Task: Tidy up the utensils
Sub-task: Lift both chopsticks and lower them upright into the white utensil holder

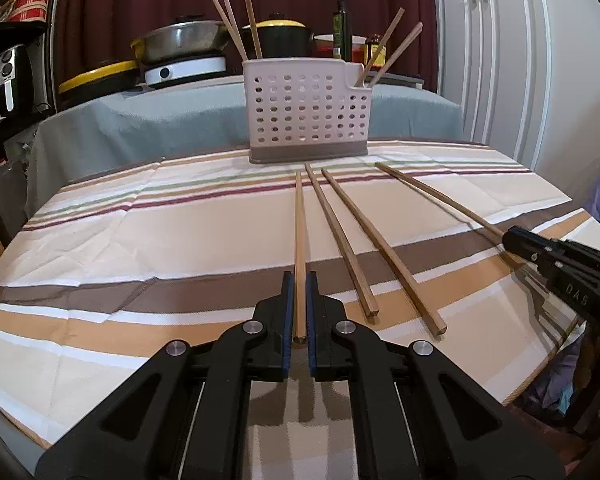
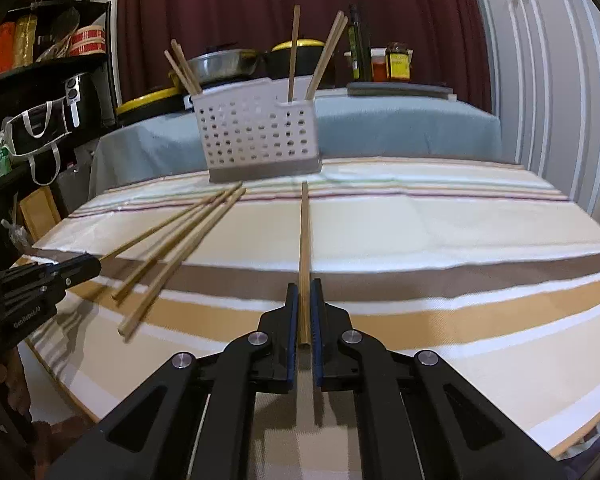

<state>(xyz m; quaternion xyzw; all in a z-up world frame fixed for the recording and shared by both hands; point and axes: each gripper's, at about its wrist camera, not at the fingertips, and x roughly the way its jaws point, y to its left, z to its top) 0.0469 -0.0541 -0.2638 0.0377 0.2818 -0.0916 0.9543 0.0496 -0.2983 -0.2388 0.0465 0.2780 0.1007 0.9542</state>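
Gripping one wooden chopstick each, both tongs are working near the front edge of the desk. The left tongs are closing on the thick end of the leftmost chopstick, blue pads nearly against it with only slivers of gap, so I cannot tell whether it is truly clamped. The right tongs are pinching the rightmost chopstick in much the same way. Two more chopsticks are lying between them on the striped tablecloth. The perforated utensil holder is standing toward the far edge, already holding several chopsticks. Doing this well is probably meaning squeezing firmly at the butt end, lifting level, then tilting the tip downward over an open compartment, keeping the two arms from crossing.
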